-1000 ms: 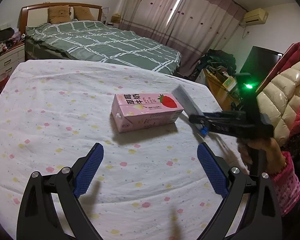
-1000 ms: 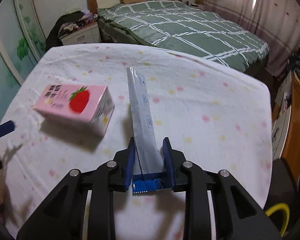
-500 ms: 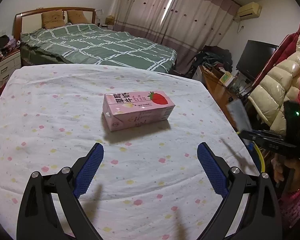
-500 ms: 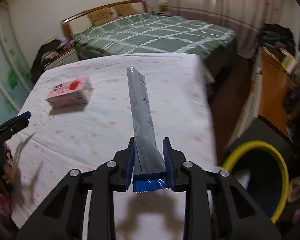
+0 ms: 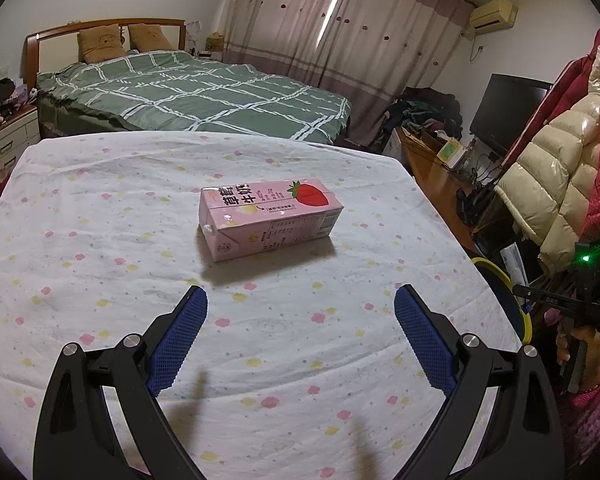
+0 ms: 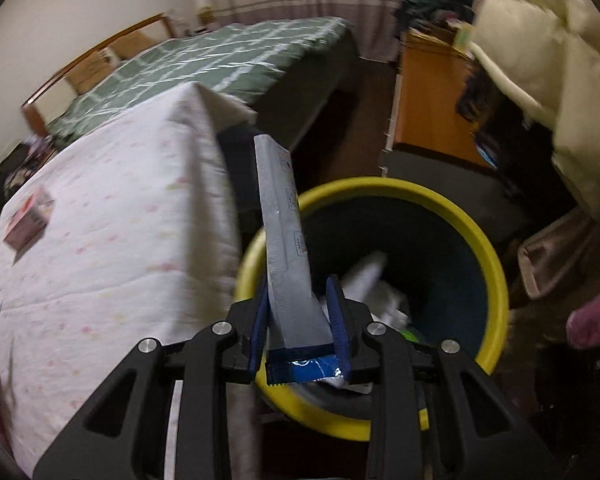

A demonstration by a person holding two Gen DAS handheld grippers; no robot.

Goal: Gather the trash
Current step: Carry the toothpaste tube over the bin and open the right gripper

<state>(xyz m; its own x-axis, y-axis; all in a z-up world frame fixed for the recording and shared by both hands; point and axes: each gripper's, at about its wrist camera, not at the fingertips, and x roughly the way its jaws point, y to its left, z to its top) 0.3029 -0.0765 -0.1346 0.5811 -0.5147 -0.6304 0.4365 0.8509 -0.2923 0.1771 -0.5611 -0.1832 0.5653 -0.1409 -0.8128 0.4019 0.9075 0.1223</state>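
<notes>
Pink carton (image 5: pixel 269 216), silver wrapper (image 6: pixel 286 248), yellow-rimmed bin (image 6: pixel 496 280).

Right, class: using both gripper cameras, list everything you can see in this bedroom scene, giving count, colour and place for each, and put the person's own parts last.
Milk carton: one, pink with a strawberry, lying on its side mid-table.
Tablecloth: one, white with pastel dots, covering the table.
Wrapper: one, silver with a blue end, clamped in the right gripper over the bin.
Bin: one, yellow rim with a dark inside, on the floor beside the table, white scraps already inside.
Bed: one, green checked cover, behind the table.
Television: one, black, far right.
Puffy coat: one, cream, hanging at right.
Left gripper: one, black with blue pads, open above the table.
Right gripper: one, black with blue pads, shut on the wrapper.
</notes>
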